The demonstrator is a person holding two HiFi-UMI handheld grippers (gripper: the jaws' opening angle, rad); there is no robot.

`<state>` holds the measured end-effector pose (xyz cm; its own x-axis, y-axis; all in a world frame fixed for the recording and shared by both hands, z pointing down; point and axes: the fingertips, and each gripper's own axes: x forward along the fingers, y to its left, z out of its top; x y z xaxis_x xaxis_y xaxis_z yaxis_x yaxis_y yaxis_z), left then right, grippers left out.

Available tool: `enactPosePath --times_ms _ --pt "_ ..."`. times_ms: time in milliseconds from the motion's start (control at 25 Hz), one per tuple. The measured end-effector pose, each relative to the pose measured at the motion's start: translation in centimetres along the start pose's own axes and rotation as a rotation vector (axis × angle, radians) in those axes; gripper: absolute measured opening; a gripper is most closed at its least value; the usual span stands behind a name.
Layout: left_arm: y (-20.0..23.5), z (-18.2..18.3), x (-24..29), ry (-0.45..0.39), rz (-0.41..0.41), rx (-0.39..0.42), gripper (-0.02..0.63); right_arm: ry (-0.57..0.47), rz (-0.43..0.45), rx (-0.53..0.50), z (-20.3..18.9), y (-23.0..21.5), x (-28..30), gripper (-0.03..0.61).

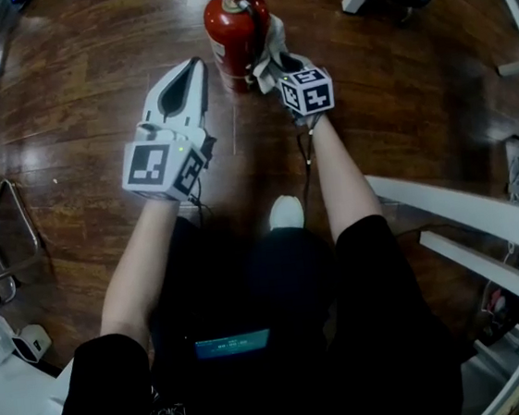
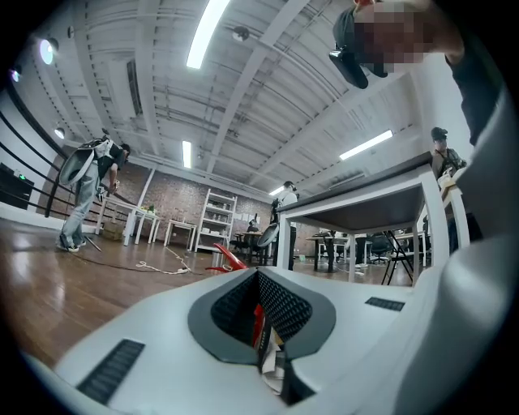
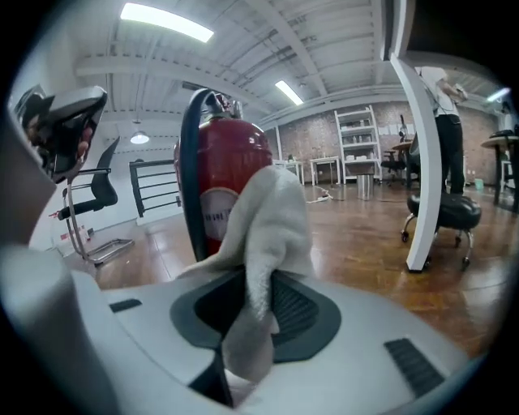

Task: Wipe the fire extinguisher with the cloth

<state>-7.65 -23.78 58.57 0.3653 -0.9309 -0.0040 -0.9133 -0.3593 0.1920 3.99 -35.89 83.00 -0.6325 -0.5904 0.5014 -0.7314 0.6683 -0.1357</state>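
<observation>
Head view, top centre: my right gripper (image 1: pixel 280 62) clamps cloth (image 1: pixel 270 41) against extinguisher (image 1: pixel 232 30); left gripper (image 1: pixel 195 66) closed, empty. Likely wiping; next, drag cloth down.

The red extinguisher (image 1: pixel 232 30) stands upright on the wood floor (image 1: pixel 89 100). A white cloth (image 3: pixel 263 219), bunched and pinched in the right hand-held gripper (image 3: pixel 250 312), lies against its side.

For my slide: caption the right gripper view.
Right gripper shut on white cloth before the red fire extinguisher.
</observation>
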Motion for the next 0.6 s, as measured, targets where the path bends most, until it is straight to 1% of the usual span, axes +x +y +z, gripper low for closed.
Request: enactPosePath --times_ms 80,160,320,440,520,600 --pt "-0.2 -0.1 0.0 0.002 -0.004 0.001 0.002 -0.015 0.0 0.013 -0.1 -0.1 -0.4 0.11" --pt "-0.3 -0.2 -0.1 0.003 -0.005 -0.001 0.003 -0.072 -0.007 0.026 1.2 -0.4 -1.6 0.11" --pt "-0.3 -0.4 -0.3 -0.003 -0.002 -0.004 0.003 -0.281 0.001 0.05 7.3 0.1 -6.8 0.11" --pt "-0.4 -0.4 -0.5 -0.006 -0.007 -0.006 0.003 -0.42 0.023 0.057 11.9 1.7 -11.1 0.11" --pt "-0.4 -0.5 -0.8 -0.007 -0.009 -0.009 0.003 -0.475 0.048 0.044 14.6 3.7 -12.9 0.11" --pt "-0.4 -0.5 -1.1 -0.006 -0.01 -0.009 0.003 -0.504 0.073 0.022 16.8 5.9 -13.6 0.11"
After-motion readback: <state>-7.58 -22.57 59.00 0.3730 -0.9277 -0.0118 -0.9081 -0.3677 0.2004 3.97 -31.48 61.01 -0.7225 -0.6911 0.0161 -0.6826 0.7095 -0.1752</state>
